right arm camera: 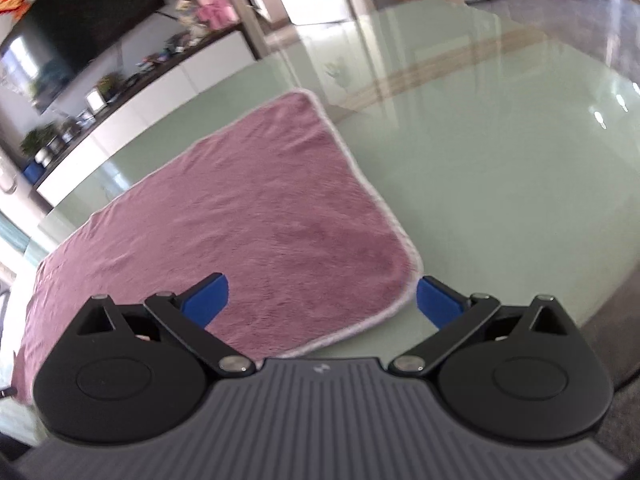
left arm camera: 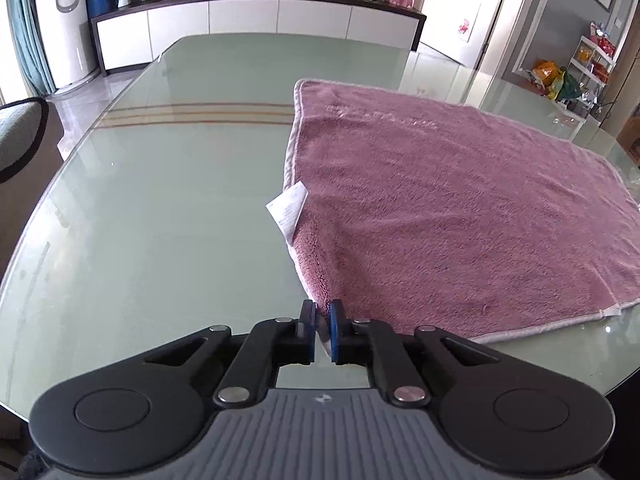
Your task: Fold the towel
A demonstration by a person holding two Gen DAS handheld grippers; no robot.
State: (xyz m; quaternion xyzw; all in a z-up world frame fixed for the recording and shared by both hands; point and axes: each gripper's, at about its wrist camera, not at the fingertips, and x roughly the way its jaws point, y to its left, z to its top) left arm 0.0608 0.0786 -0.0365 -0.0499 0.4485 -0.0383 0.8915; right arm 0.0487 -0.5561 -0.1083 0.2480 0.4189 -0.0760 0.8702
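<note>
A pink towel (left arm camera: pixel 440 200) with a pale hem lies spread on the glass table (left arm camera: pixel 160 200), its near left corner lifted. My left gripper (left arm camera: pixel 322 324) is shut on that corner, the blue pads pinching the hem. A white care label (left arm camera: pixel 289 210) sticks out of the towel's left edge. In the right wrist view the same towel (right arm camera: pixel 260 220) lies flat, and my right gripper (right arm camera: pixel 320 300) stands open over its near right corner, one blue pad (right arm camera: pixel 206 300) above the cloth and the other pad (right arm camera: pixel 438 300) above the bare glass.
The pale green glass table (right arm camera: pixel 500 160) stretches wide to the left and far side of the towel. A white sideboard (left arm camera: pixel 248 24) with plants and frames stands behind it. A chair back (left arm camera: pixel 18 136) is at the left edge, a snack shelf (left arm camera: pixel 592 64) at the right.
</note>
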